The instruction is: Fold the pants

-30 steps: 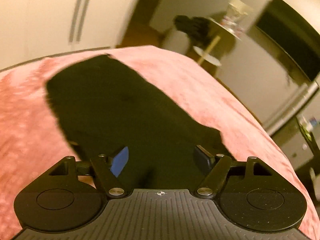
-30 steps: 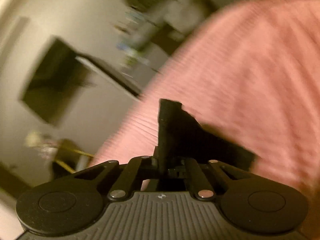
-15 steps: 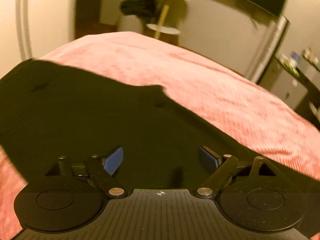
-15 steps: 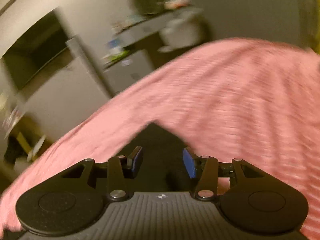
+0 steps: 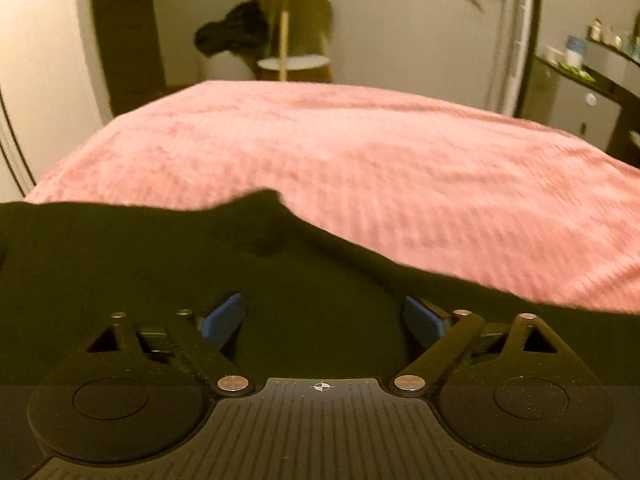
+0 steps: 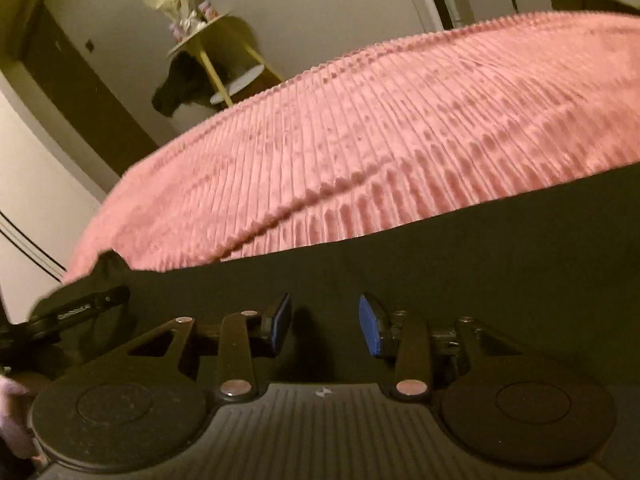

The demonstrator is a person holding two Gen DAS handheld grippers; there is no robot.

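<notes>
Black pants point(image 5: 160, 264) lie flat on a pink ribbed bedspread point(image 5: 360, 152), filling the near part of the left wrist view. My left gripper point(image 5: 324, 314) hovers just over them, wide open and empty. In the right wrist view the pants point(image 6: 480, 264) cover the lower half, with one edge running diagonally across the bedspread point(image 6: 360, 128). My right gripper point(image 6: 325, 320) is open and empty, low over the fabric. The other gripper's black body point(image 6: 76, 308) shows at the left edge.
A small round yellow side table point(image 5: 292, 32) with dark clothing point(image 5: 232, 32) draped beside it stands beyond the bed's far edge. A white cabinet and a shelf with small items point(image 5: 580, 56) stand at the right. The bedspread stretches far ahead of the pants.
My right gripper let go of the pants corner it held and opened, now low over the flat fabric. My left gripper swung and dropped closer to the pants, staying open.
</notes>
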